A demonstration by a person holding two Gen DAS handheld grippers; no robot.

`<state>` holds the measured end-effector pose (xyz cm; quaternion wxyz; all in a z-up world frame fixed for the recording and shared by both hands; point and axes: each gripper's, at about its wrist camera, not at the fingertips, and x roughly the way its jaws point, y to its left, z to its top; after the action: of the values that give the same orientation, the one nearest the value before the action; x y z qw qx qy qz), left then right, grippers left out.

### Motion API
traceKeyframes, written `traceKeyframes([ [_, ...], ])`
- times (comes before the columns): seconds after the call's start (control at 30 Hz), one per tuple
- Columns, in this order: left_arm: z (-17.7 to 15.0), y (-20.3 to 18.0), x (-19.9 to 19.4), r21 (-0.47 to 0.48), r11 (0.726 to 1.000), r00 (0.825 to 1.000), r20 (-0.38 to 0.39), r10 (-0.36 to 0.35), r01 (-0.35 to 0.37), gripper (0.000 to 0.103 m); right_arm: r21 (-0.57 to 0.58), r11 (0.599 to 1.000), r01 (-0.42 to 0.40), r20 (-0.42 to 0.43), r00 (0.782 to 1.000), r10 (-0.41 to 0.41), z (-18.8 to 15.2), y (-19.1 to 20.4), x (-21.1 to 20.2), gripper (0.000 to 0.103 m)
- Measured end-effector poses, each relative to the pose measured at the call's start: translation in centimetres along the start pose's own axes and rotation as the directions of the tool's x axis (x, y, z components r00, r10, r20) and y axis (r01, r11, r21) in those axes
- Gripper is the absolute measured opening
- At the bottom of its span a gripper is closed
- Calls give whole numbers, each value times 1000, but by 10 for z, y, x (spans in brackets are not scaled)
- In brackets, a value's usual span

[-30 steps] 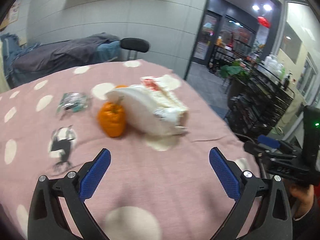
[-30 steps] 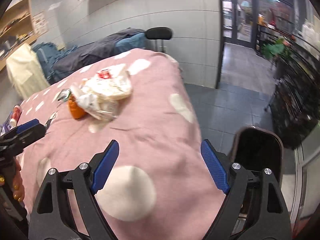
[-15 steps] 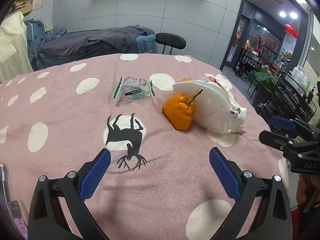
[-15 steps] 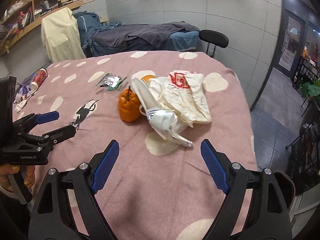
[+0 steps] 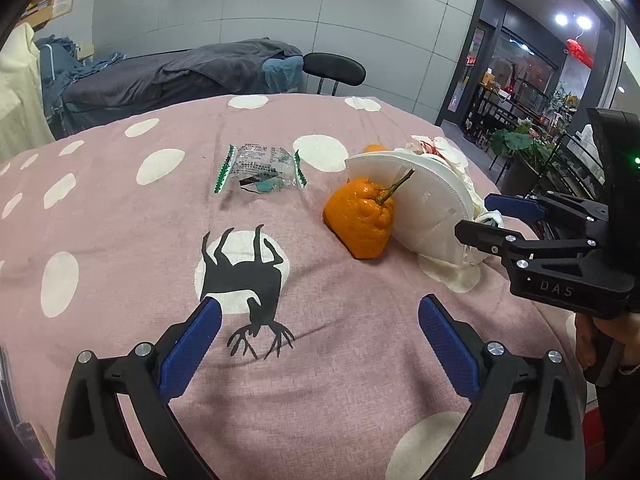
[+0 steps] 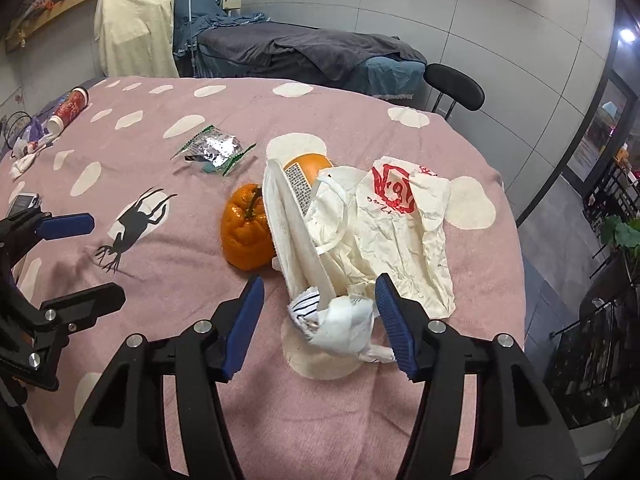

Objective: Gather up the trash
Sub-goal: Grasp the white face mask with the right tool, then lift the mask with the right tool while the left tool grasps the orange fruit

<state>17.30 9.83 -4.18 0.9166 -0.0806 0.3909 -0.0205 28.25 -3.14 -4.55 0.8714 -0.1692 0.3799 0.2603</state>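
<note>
On the pink spotted tablecloth (image 5: 120, 216) lie a clear snack wrapper (image 5: 260, 166) with green edges, a lumpy orange fruit (image 5: 360, 220), a white face mask (image 5: 428, 208) and a crumpled white plastic bag (image 6: 404, 224) with red print. My left gripper (image 5: 320, 320) is open and empty above the black deer print, short of the fruit. My right gripper (image 6: 320, 304) is open, its pads either side of the mask's crumpled near end (image 6: 340, 324); touch cannot be told. The wrapper (image 6: 212, 150), fruit (image 6: 246, 236) and mask (image 6: 296, 240) also show in the right wrist view.
A red paper cup (image 6: 70, 106) and small clutter lie at the table's far left edge. A black chair (image 6: 454, 86) and a bed with dark covers (image 6: 304, 52) stand behind the table. The table's right edge drops to a grey floor (image 6: 560, 240).
My right gripper has moved forward to the mask and narrowed around its near end. My left gripper has moved slightly forward over the deer print.
</note>
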Motion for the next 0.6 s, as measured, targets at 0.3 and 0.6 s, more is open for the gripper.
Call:
traceKeyframes([
  [0.3, 3, -5, 4, 16, 1000, 1000, -9, -16, 16, 97, 9, 1000, 14, -75, 997, -13, -21, -7, 9, 58],
  [0.6, 13, -7, 16, 41, 999, 1000, -13, 8, -7, 97, 36, 996, -87, -151, 984, 91, -30, 12, 16, 58],
])
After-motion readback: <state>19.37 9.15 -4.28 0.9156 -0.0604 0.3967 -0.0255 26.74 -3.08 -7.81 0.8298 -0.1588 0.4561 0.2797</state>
